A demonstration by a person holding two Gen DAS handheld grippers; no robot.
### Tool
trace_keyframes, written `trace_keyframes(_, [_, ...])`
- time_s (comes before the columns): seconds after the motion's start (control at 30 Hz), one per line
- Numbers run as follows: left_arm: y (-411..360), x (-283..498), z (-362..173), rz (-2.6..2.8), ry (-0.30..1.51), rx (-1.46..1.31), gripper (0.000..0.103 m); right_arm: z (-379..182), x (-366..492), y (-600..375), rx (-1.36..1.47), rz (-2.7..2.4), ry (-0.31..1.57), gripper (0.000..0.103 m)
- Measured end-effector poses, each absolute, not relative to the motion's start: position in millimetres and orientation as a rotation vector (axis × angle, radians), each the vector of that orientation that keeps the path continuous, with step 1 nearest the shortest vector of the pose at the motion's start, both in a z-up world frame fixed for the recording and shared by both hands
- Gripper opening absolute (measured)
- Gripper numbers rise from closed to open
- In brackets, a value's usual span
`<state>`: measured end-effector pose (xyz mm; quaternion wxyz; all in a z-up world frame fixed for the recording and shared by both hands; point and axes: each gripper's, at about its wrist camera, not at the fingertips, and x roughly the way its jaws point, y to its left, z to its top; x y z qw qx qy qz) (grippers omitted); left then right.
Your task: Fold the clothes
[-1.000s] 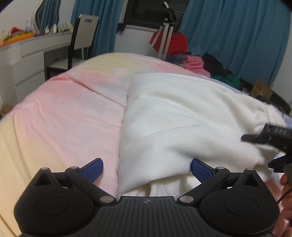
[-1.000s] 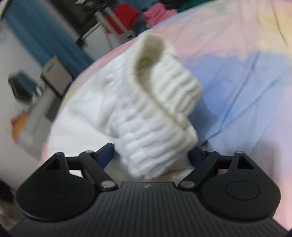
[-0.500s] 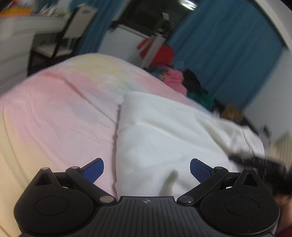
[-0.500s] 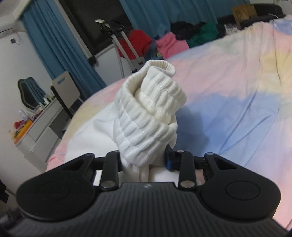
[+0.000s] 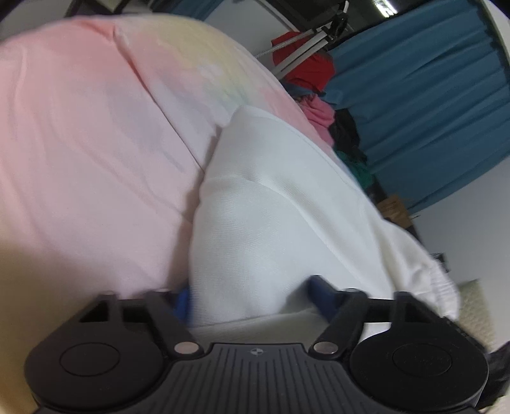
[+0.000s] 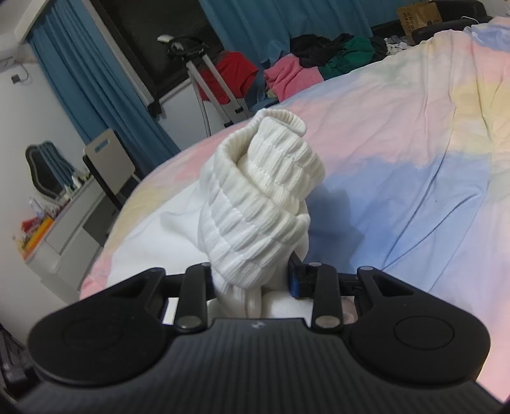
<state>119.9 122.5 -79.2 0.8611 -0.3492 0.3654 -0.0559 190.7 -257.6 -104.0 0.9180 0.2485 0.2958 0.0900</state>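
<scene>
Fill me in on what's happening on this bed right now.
A person with tongs in each hand is folding a white garment on the pastel bedspread. The right tongs are clamped on its ribbed cuff, bunched and lifted off the bed. The left tongs have just been closing around the garment's near edge, with fabric between the jaws; blur hides whether they grip it yet.

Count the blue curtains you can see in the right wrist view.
2: one blue curtain left of the dark window, another blue curtain right of it. More may be hidden out of frame.
</scene>
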Motion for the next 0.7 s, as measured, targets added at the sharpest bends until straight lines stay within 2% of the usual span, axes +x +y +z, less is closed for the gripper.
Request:
trace_keyframes(0.03, [121.5, 115.9, -71.0, -0.118, 0.745, -0.719, 0.046, -100.5, 186.5, -255.3, 0.522, 0.185, 0.598, 0.034])
trace_keyframes(0.17, [117.6, 98.4, -35.2, -0.128, 0.65, -0.669, 0.039, -79.0, 169.3, -247.9, 0.532, 0.188, 0.537, 0.031])
trace_keyframes(0.3, [104.5, 93.0, 4.8, -0.182, 0.58, -0.66, 0.037, -46.6, 158.1, -263.8, 0.595, 0.188, 0.463, 0.031])
trace_keyframes(0.47, [44.1, 126.1, 53.3, -0.257, 0.537, -0.596, 0.037, -8.4, 166.7, -309.5, 0.642, 0.162, 0.395, 0.031])
trace_keyframes(0.57, [-20.6, 178.6, 75.6, -0.315, 0.5, -0.536, 0.037, 11.6, 186.6, -349.6, 0.65, 0.125, 0.36, 0.031])
trace_keyframes(0.7, [-105.2, 253.9, 78.0, -0.373, 0.467, -0.497, 0.037, 27.2, 240.3, -417.0, 0.712, 0.028, 0.345, 0.031])
